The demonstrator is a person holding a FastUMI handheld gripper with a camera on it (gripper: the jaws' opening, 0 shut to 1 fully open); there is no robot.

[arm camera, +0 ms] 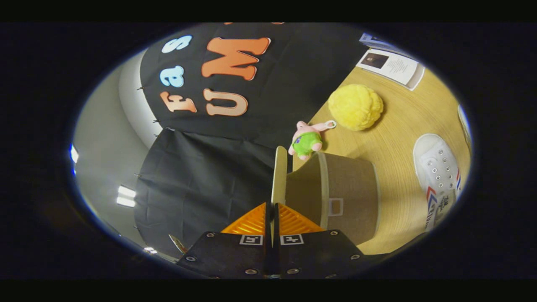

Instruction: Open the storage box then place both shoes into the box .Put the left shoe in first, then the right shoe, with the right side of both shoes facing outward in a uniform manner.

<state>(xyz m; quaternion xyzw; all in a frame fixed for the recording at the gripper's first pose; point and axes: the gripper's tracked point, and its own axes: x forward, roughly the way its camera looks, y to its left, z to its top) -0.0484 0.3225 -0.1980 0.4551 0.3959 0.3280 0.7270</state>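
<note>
My gripper (272, 206) is shut on the thin pale lid (280, 172) of the brown storage box (340, 193). The lid shows edge-on and runs straight ahead from between the fingers, lifted away from the box's opening. The box stands on the wooden table (398, 138), close beside the fingers, with a small label window on its side. A white lace-up shoe (438, 167) with red and blue stripes lies on the table beyond the box. A sliver of a second white shoe (463, 121) shows farther off; most of it is cut off.
A yellow fluffy ball (355, 107) and a pink plush toy (306, 140) in green shorts lie on the table past the box. A white booklet (392, 67) rests near the table's far end. The booth's black cloth wall stands behind the lid.
</note>
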